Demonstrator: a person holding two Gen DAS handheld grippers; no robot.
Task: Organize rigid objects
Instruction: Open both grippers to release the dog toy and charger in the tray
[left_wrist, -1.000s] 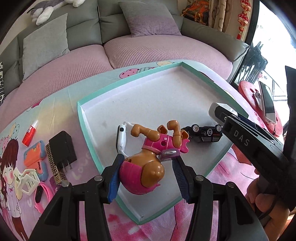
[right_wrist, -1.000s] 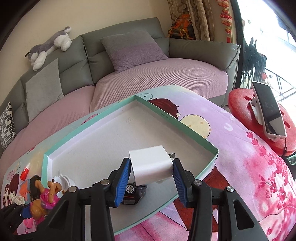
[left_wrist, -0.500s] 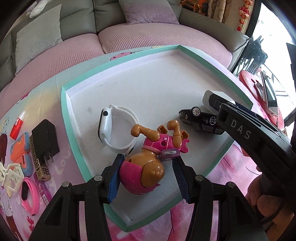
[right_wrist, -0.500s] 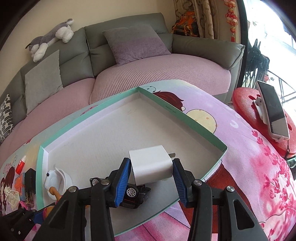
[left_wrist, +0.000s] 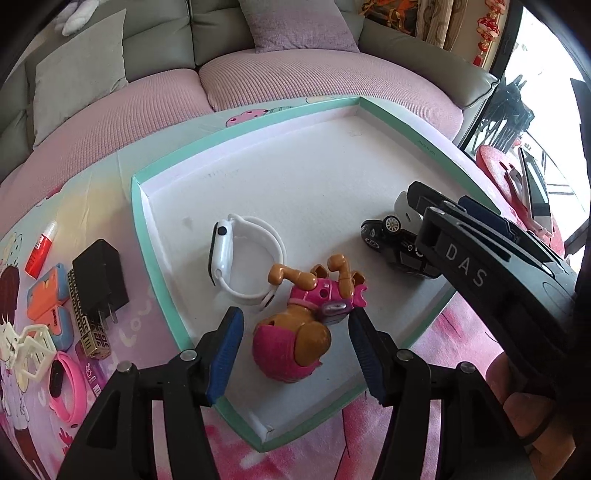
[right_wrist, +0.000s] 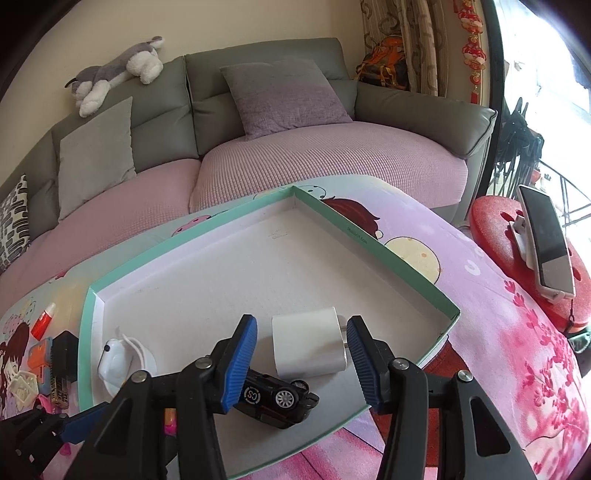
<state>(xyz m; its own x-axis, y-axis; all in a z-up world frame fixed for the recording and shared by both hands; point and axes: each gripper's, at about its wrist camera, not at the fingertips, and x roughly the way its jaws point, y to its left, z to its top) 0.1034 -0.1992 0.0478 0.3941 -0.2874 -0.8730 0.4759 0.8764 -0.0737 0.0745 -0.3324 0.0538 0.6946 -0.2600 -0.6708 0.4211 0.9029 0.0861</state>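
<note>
A: How was the dog figure seen?
B: Brown, pink-clad, lying in the tray at lower centre, between the left gripper's opening, untouching pads.
A: And the right gripper?
B: Opening around the white charger, unpinched.

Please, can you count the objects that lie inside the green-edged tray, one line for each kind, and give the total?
Inside the tray:
Toy dog figure: 1
Toy car: 1
White smartwatch: 1
White charger: 1
Total: 4
</note>
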